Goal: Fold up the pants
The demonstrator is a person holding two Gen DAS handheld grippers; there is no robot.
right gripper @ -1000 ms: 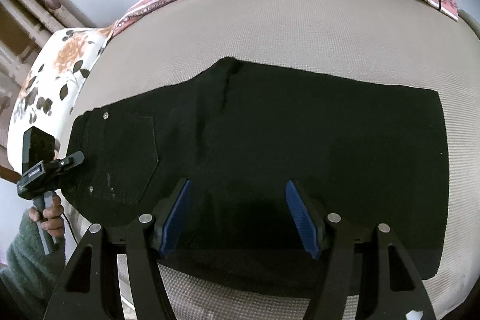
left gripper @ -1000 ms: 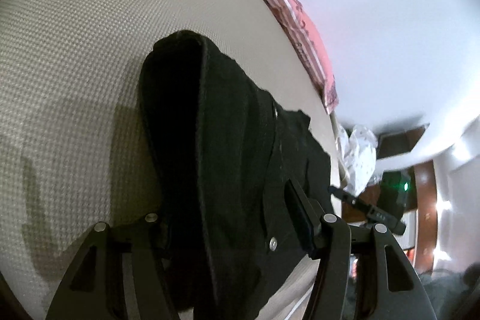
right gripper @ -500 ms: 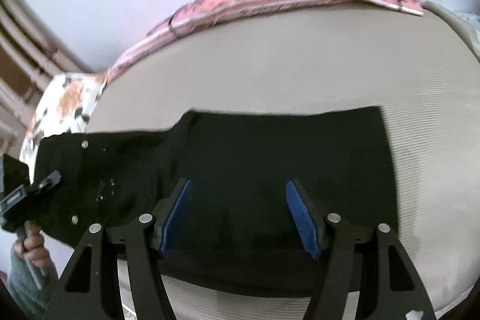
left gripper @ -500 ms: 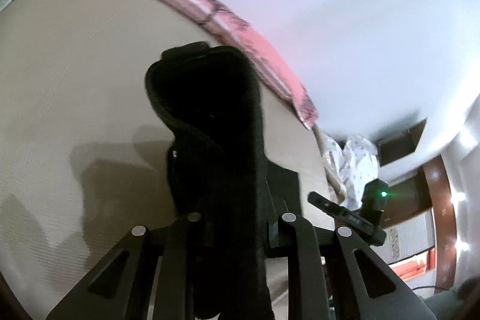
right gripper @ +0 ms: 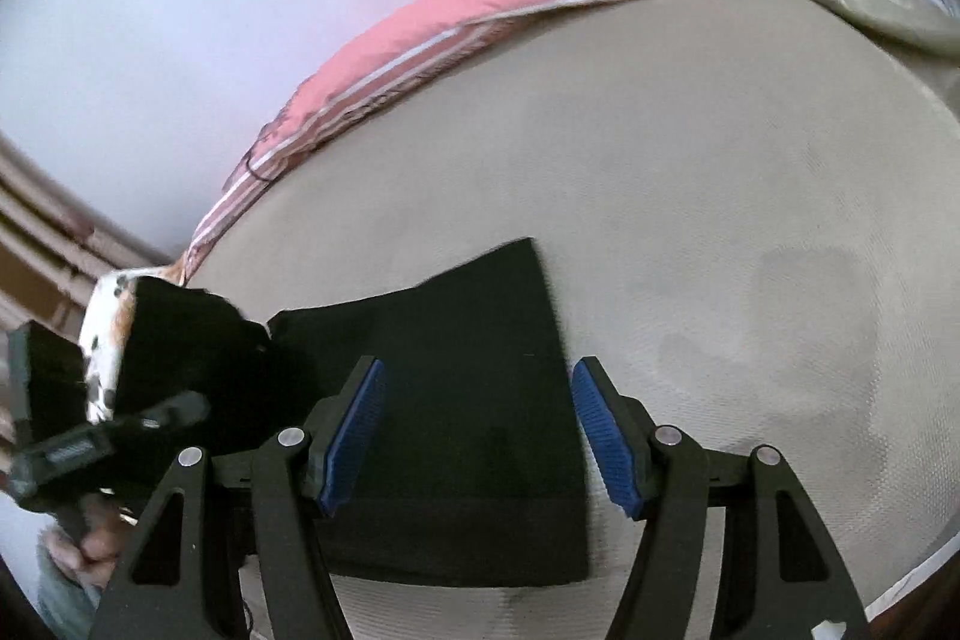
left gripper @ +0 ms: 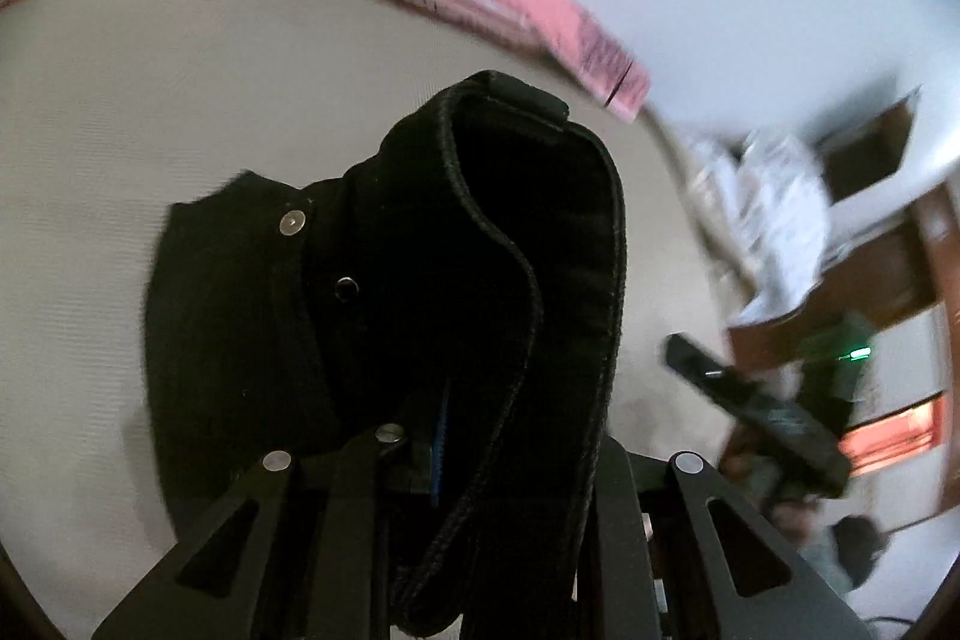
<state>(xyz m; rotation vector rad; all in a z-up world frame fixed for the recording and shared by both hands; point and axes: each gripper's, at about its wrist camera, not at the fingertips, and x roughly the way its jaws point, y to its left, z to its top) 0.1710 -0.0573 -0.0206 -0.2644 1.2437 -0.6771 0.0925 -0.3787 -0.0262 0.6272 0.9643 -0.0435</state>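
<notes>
Black pants lie on the beige mattress, their leg end flat and their waist end lifted off the bed at the left. My left gripper is shut on the waistband, which stands up in a loop between its fingers, rivets showing; one blue pad peeks out beside the cloth. My right gripper is open above the leg end, its blue pads apart with nothing pressed between them. Each wrist view shows the other gripper at its side.
A pink striped blanket with a tree print runs along the mattress's far edge under a white wall. A floral pillow sits at the left. White printed cloth and wooden furniture stand past the bed's right edge.
My left gripper has closed on the waistband, lifted it and carried it across the bed. My right gripper has slid along the legs to their hem end, still open.
</notes>
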